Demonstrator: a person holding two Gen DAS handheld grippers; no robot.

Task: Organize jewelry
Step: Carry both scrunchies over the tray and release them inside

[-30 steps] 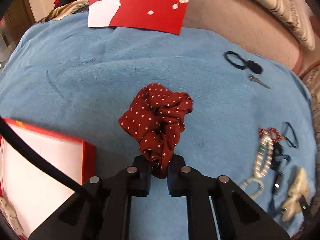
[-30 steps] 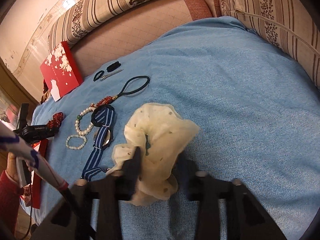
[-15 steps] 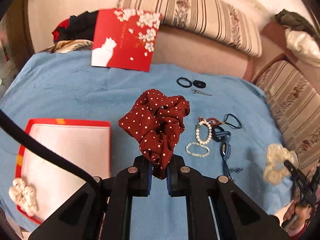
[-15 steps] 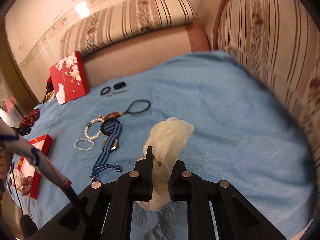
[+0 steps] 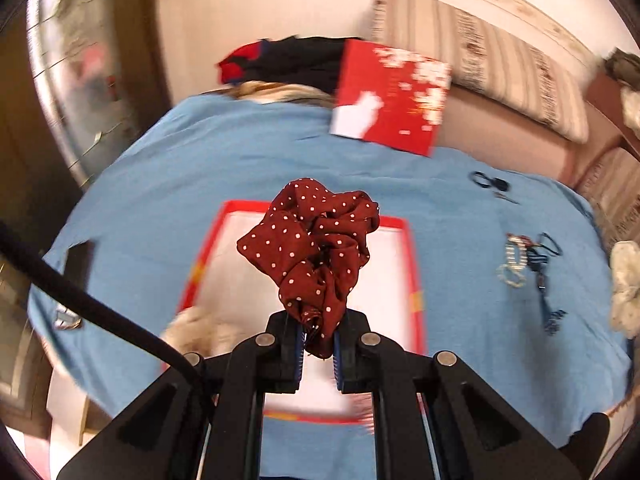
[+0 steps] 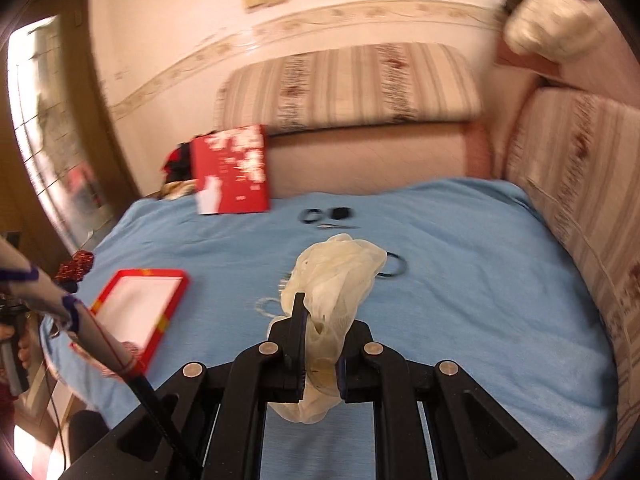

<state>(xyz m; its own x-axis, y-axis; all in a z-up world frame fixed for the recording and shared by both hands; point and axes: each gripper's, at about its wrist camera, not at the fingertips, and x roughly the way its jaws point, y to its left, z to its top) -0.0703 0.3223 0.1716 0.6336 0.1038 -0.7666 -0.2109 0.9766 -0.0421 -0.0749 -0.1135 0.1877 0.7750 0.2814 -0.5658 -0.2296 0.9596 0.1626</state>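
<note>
Over the red-rimmed tray point(image 5: 414, 264) on the blue blanket point(image 5: 168, 184), I have my left gripper point(image 5: 318, 354) clamped on the dark red polka-dot scrunchie point(image 5: 314, 248), which bunches up above the fingertips and hangs clear of the tray's white floor. At the tray's near left corner I can make out a pale, blurred piece of fabric point(image 5: 196, 330), too smeared to name. Off to the right on the blanket lie a pearl bracelet point(image 5: 512, 264) and, just beside it, a blue striped strap point(image 5: 546, 300); farther back sit small black hair ties point(image 5: 488, 182). A red lid with white blossoms point(image 5: 390, 96) leans at the far edge of the blanket, in front of a striped cushion point(image 5: 500, 76). From the right wrist view, my right gripper point(image 6: 320, 356) is pinched on the cream scrunchie point(image 6: 336, 280), held up above the middle of the blanket, with the fabric draping down between the fingers and below them. The same tray point(image 6: 168, 308) shows well to the left of that scrunchie, near the blanket's left edge, and the red scrunchie point(image 6: 76, 266) appears small at the far left. A black elastic loop point(image 6: 394, 268) lies on the blanket just behind the cream scrunchie, and the black hair ties point(image 6: 324, 214) sit farther back near the lid point(image 6: 232, 168). Both views are somewhat blurred.
</note>
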